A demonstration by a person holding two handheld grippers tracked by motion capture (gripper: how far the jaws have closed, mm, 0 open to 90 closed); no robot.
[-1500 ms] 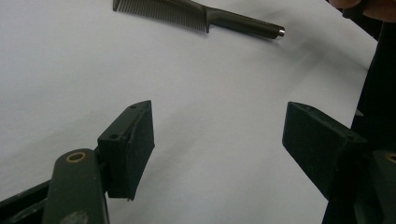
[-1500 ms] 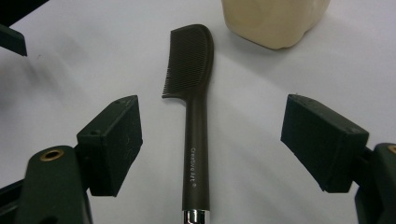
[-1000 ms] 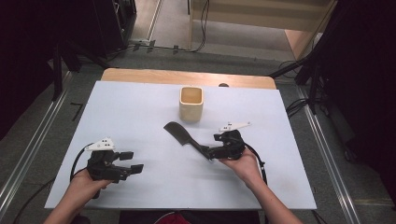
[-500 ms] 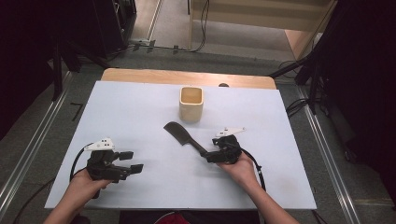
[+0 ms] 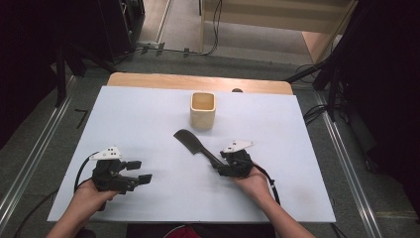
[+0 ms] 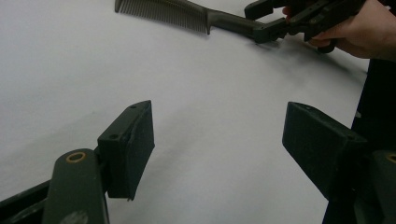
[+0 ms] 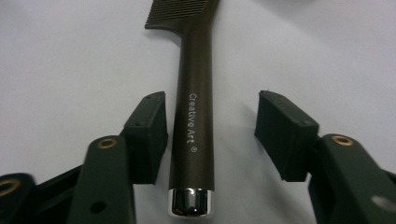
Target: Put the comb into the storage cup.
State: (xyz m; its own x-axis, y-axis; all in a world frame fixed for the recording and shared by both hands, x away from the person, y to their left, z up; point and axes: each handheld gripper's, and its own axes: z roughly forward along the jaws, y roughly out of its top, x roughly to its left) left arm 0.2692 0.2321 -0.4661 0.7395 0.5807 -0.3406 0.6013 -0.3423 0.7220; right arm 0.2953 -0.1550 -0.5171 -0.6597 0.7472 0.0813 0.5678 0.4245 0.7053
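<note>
The right gripper, its fingers just closing but not yet pressing, straddles the handle of the dark-brown plastic comb lying at six o'clock from the beige square cup on the white desk; next, I judge, they must clamp before lifting, while the left gripper idles, fingers apart.

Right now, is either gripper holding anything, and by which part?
Nothing is gripped yet. The right gripper straddles the comb at its handle, near the chrome end; its jaws have just been closing, one beside the handle, one apart. The left gripper is open.
</note>
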